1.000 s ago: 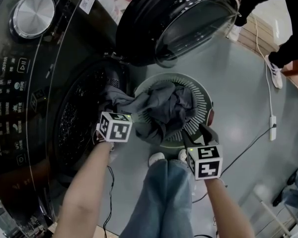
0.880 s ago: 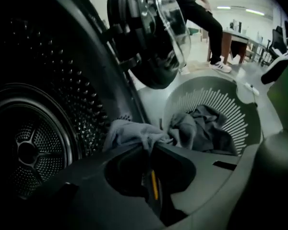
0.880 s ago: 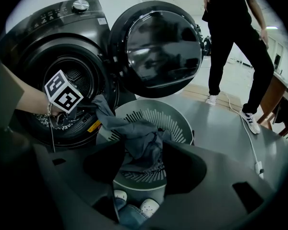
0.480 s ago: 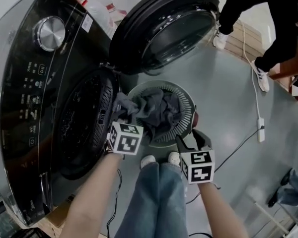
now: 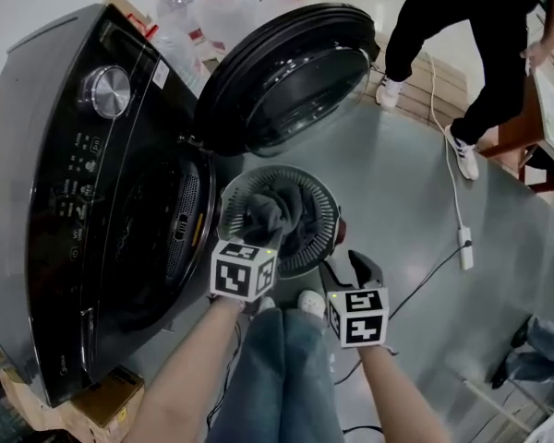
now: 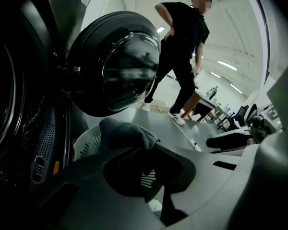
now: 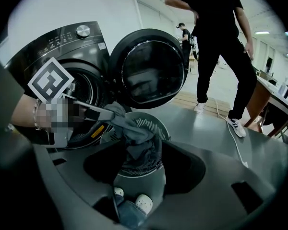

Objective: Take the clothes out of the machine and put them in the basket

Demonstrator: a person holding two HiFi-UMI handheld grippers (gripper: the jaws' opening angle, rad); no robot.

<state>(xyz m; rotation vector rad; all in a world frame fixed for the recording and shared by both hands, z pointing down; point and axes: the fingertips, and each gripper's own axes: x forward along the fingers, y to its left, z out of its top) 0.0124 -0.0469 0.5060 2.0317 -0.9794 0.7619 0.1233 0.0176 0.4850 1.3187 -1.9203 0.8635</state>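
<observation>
Over the round white plastic basket (image 5: 325,203), left hand-held gripper (image 5: 256,233) pinches crumpled grey fabric (image 5: 275,212); lower, then release; right hand-held gripper (image 5: 351,269) gapes, empty.

We are seeing dim, underexposed pictures: in the head view the drum (image 5: 157,238) is showing near-black at left, the pale floor (image 5: 415,192) brightest at right. At the upper right of the left gripper view ceiling strip lights (image 6: 225,63) are glowing, and glare is streaking the door glass (image 6: 129,66). Both gripper views are bending and darkening towards their edges; the grey garment (image 6: 122,131) is showing soft and shadowed.
</observation>
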